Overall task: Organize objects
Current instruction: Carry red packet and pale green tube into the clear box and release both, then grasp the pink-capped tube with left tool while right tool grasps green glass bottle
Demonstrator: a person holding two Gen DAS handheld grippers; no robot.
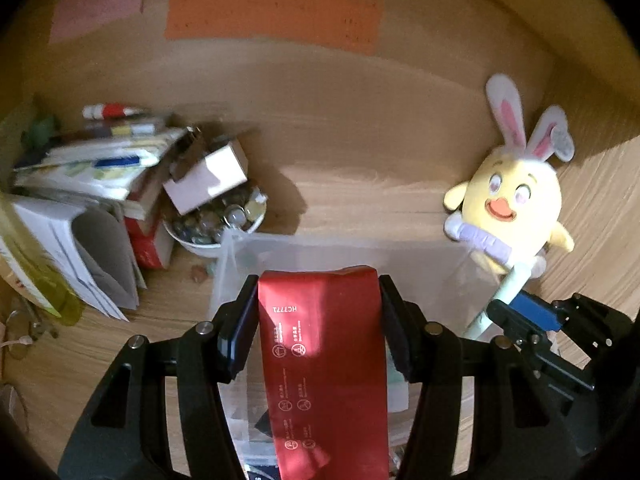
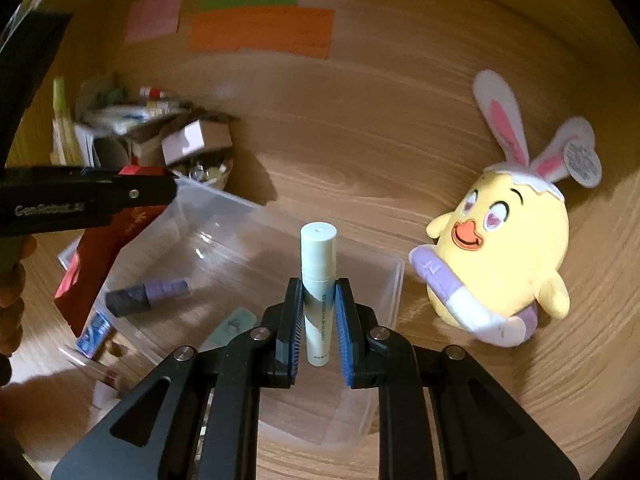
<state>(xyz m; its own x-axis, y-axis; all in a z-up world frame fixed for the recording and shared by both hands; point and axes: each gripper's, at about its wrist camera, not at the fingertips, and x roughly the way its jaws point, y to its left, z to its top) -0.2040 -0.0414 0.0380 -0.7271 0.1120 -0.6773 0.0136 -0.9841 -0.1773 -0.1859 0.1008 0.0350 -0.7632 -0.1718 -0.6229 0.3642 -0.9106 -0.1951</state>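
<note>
Right wrist view first: wooden surface (image 2: pixel 360 128) underneath everything, with pink, green and orange paper notes (image 2: pixel 262 30) stuck flat near the far edge. Next in size, a clear plastic bin (image 2: pixel 394 276) standing open on the surface, directly below both tools. Just right of the bin, apart from it as far as can be told, a yellow plush chick (image 2: pixel 500 256) with white-and-pink rabbit ears, lying tilted. Far left, a blurred heap of books and papers (image 1: pixel 80 184), with a small cardboard box (image 1: pixel 208 178) leaning on a white bowl of marbles (image 1: pixel 218 224) beside it. Left claw (image 1: pixel 318 312) pinching a red flat packet (image 1: pixel 324 360) by its two side edges, packet held over the near left part of the bin, printed white symbols facing the left wrist camera. Right claw (image 2: pixel 318 320) pressed together on a pale green tube (image 2: pixel 318 276), tube pointing forward between the blue pads, its cap end over the bin interior. Inside the bin, lying on the bottom: a dark and purple cylinder (image 2: pixel 148 294), and nearer the right claw a flat grey-green item (image 2: pixel 234 326), too blurred to identify. At the bin's near left corner, a small blue-and-white packet (image 2: pixel 94 334), inside or outside impossible to tell.
</note>
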